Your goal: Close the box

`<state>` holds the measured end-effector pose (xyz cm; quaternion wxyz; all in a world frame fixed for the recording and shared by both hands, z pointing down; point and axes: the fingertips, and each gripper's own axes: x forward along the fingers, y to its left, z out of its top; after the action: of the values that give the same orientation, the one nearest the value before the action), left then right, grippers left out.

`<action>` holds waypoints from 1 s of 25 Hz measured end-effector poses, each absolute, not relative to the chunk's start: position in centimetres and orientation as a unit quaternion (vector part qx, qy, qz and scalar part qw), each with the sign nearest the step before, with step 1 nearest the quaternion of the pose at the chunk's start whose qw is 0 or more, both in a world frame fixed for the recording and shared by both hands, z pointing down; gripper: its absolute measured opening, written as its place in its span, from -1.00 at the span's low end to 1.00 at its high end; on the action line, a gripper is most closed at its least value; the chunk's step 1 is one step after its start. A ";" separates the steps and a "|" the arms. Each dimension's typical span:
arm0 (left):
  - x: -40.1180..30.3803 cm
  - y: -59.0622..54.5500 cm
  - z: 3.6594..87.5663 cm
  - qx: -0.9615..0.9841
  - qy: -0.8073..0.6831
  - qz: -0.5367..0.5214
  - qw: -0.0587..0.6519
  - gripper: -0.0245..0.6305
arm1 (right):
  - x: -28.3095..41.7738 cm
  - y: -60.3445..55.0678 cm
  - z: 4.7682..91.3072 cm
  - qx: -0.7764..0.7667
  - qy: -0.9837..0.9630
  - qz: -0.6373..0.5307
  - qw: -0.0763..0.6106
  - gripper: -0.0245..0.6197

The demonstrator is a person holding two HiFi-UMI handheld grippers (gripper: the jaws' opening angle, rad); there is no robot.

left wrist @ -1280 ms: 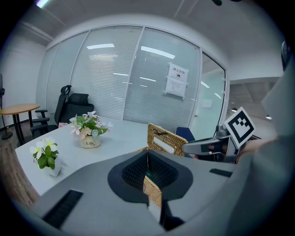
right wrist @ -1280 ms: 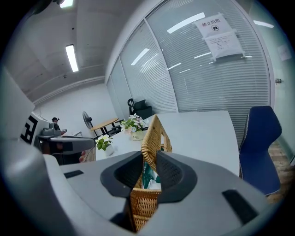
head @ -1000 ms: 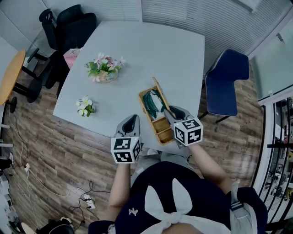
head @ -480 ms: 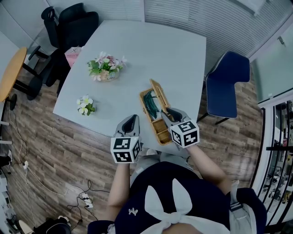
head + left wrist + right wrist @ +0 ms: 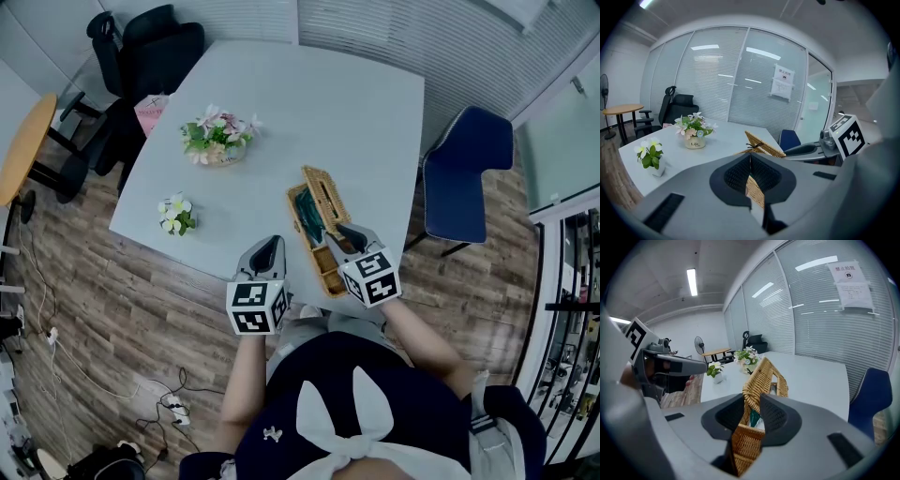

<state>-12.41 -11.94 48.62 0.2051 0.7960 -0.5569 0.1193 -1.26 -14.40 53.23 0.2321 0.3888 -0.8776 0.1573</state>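
1. The wicker box (image 5: 330,267) sits at the near edge of the table (image 5: 319,103), right in front of you. Its lid (image 5: 323,190) is tilted partway up over some green items (image 5: 308,217).
2. Your right gripper (image 5: 345,231) has its jaws pinched narrowly on the lid's rim.
3. Your left gripper (image 5: 270,244) hovers just left of the box, jaws pressed together on nothing.
4. Farther out on the table stand a flower pot (image 5: 217,142) and a small plant (image 5: 174,217). A blue chair (image 5: 464,173) stands at the table's right.
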 end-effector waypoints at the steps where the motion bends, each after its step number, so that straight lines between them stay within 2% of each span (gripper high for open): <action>1: -12.4 -11.9 48.6 0.796 -0.557 0.119 0.205 -0.85 | -1.3 -14.4 53.3 0.387 -0.878 0.155 0.235 -0.59; 25: -13.9 -11.5 48.8 0.783 -0.573 0.116 0.212 -0.86 | -3.4 -13.2 55.4 0.353 -0.878 0.113 0.303 -0.56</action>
<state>-13.94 -11.46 48.79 0.2121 0.7829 -0.5733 0.1157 -3.43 -13.25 55.36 0.3031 0.3527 -0.8780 0.1134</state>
